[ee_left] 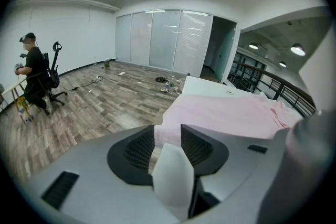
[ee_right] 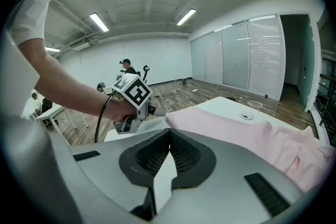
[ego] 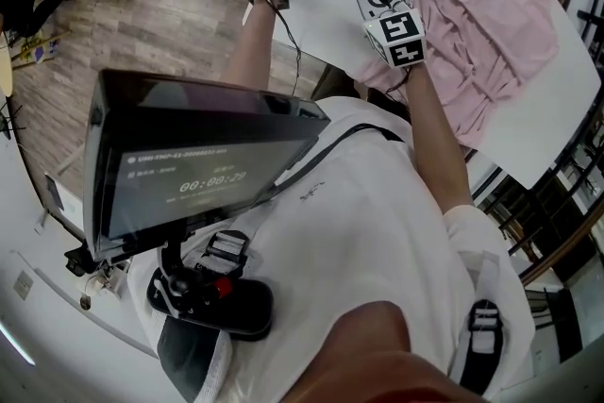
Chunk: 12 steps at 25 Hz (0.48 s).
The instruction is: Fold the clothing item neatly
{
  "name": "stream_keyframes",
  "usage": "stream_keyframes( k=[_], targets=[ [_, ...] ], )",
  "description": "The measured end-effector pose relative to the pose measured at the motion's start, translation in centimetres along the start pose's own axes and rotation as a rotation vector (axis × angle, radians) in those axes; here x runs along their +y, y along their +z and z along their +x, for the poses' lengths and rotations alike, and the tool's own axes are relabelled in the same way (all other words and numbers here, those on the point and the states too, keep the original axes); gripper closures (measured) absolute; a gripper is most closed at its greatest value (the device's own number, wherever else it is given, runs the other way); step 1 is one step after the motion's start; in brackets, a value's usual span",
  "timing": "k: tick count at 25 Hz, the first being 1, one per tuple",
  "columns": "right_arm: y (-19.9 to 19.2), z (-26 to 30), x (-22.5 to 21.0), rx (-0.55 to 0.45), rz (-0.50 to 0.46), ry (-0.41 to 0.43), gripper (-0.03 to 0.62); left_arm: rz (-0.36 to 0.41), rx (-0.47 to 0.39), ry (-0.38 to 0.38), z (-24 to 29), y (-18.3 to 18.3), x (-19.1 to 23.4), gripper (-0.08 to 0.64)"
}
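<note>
- My right gripper view, unlike my left gripper view, is showing my left claw [ee_right: 151, 111] at ten o'clock.
- It is gaping towards the pink shirt [ee_left: 226, 115], gripping nothing; my right claw [ee_right: 169, 131] is sitting shut.

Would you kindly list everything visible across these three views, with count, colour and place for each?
pink shirt: one, pink, spread on the table.
table: one, white, under the shirt.
floor: grey-brown wood planks, around the table.
bystander: one, dressed in black, far across the floor.
chair: one, black, beside the bystander.
screen: one, black, mounted at the wearer's chest.
white T-shirt: one, on the wearer.
left tongs: one, grey, jaws apart, at the shirt's near corner.
right tongs: one, grey, jaws together, over the table beside the shirt.
</note>
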State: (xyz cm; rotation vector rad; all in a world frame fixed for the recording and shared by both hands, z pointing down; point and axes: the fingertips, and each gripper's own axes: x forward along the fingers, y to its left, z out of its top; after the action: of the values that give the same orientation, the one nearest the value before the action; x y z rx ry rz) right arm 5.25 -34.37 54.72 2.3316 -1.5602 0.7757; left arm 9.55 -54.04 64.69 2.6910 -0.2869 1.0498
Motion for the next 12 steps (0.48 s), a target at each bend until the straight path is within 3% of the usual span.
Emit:
stream_keyframes(
  k=[8,12],
  targets=[
    [-0.5,-1.0,-0.4,0.013,0.001,-0.030,0.588,-0.016,0.061,0.025,0.6,0.0,0.7,0.422],
    [-0.1,-1.1,-1.0,0.004,-0.003,-0.041,0.588,0.004,0.063,0.001,0.0,-0.1,0.1,0.497]
  ],
)
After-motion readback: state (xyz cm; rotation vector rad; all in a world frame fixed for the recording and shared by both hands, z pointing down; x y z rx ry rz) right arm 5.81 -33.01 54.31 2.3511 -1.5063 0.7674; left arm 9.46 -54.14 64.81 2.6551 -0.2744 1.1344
